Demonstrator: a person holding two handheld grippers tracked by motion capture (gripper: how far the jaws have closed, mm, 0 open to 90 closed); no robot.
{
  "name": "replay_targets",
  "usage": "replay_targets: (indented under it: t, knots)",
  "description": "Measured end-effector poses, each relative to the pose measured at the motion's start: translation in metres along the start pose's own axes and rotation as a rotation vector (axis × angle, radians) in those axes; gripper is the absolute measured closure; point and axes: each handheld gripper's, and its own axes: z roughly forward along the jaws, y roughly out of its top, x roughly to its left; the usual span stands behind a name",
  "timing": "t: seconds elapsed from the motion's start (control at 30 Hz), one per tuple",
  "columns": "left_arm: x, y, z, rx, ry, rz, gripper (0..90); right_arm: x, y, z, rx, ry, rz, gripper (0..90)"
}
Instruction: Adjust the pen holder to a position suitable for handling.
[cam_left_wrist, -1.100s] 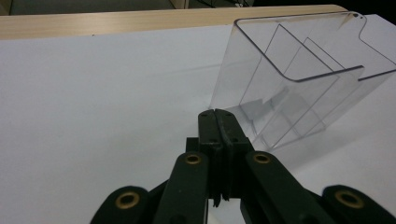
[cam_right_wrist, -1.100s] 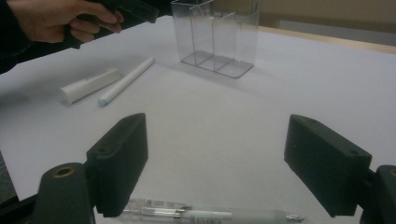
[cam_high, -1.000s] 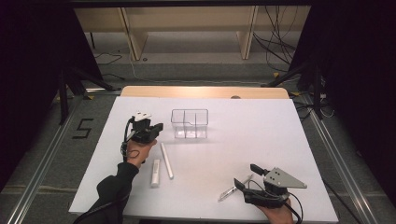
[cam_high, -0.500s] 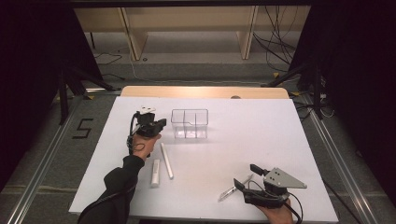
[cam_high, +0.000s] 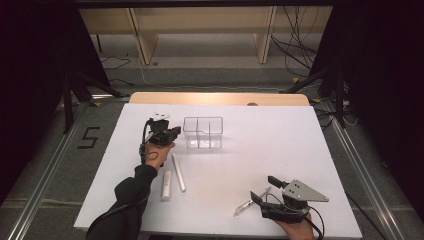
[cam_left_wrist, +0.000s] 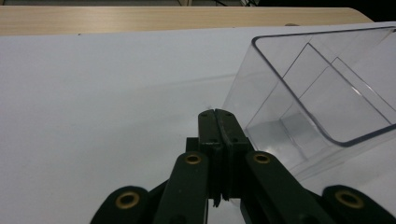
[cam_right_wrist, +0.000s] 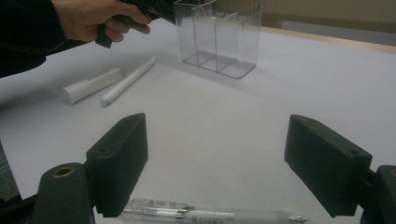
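Clear divided organizer (cam_high: 203, 132) stands upright near the far middle of the white tabletop (cam_high: 280, 145), its compartments holding nothing visible. Left gripper (cam_high: 172, 134) sits just beside its left wall, jaws pressed together, gripping nothing. Two white tubes (cam_high: 178, 171) lie near that hand. Right gripper (cam_high: 262, 189) at the near edge, jaws wide apart, a clear pen (cam_right_wrist: 205, 214) lying between them on the tabletop.
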Motion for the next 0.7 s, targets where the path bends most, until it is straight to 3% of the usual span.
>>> replay_targets:
  t: [0.2,0.7]
  knots:
    - [-0.007,0.001,0.002,0.001,-0.013,-0.009,88.9,0.000,0.000,0.000,0.002,-0.001,0.000,22.3]
    - [-0.021,0.003,0.010,0.014,-0.001,-0.006,88.9,0.000,0.000,0.000,0.004,-0.003,-0.003,22.3]
